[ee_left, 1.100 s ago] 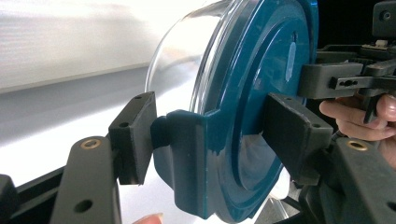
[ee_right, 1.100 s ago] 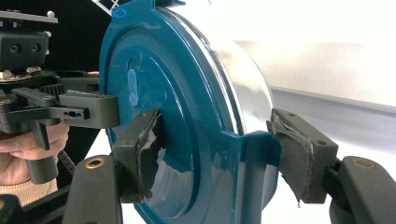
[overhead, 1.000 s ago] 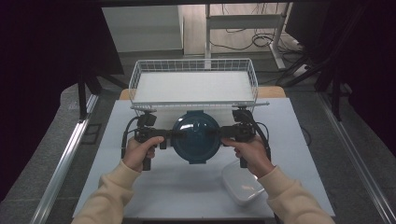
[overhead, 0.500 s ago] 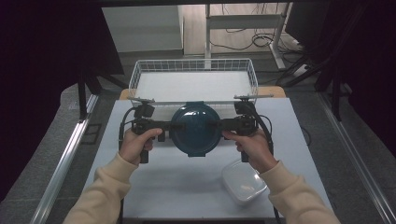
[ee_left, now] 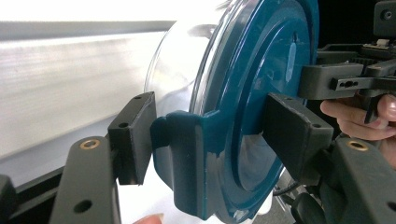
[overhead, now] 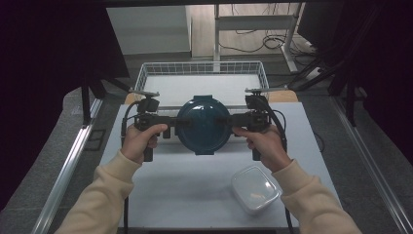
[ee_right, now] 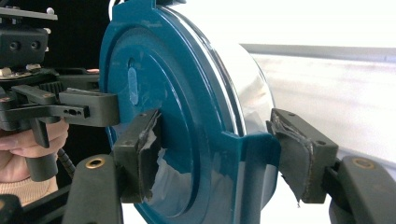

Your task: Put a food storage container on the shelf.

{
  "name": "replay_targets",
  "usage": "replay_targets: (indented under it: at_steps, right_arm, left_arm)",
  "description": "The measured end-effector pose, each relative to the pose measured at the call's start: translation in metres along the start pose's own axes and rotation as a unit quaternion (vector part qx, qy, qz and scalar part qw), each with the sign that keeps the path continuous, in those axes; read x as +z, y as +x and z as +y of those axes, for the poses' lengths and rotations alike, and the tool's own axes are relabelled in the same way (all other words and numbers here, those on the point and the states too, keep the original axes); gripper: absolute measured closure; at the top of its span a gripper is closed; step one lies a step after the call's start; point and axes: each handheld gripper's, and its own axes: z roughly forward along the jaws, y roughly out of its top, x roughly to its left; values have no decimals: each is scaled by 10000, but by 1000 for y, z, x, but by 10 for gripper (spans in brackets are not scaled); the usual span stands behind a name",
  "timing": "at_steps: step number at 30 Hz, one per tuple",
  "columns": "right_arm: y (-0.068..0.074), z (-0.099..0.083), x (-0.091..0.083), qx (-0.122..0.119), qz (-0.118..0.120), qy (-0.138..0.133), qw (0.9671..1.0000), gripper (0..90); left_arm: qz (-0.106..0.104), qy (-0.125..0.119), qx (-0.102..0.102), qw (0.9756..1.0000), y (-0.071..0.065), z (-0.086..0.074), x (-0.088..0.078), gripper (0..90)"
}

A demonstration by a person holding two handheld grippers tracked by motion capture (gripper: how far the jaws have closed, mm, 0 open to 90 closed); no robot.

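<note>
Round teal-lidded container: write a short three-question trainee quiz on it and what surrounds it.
1. True or false: the round container with the teal lid is gripped from two opposite sides.
2. What lies on the table near the person's right forearm? A) a clear lidded box B) a mug C) a sponge
3. Name what stands at the table's far edge.

Key: 1. True: the left gripper and right gripper each clamp a lid latch. 2. A, the clear lidded box. 3. The white wire basket.

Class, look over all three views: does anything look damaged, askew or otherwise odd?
Yes. The padding on the right gripper fingers is torn and peeling, with ragged edges against the round clear container with the teal clip-on lid. Nothing looks spilled.
</note>
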Motion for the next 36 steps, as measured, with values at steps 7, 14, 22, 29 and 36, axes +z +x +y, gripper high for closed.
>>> replay_targets:
  at_steps: [7,14,22,29,36]
  right_arm:
    - [5,17,-6,-29,10,-65,10000,353]
    - [8,31,-9,-59,8,-99,9999,352]
    - [8,48,-10,-108,58,-80,9999,353]
    - [6,58,-9,-86,93,-96,9999,353]
    - [1,72,-6,-50,93,-63,9999,353]
  left_arm:
    - [21,-31,73,10000,-6,16,-6,360]
    - [44,-64,87,9999,-9,34,-10,359]
    - [79,-106,143,9998,-11,52,-14,360]
    - [87,-93,108,9999,-10,64,-13,362]
    - [64,-84,39,9999,-5,78,-10,363]
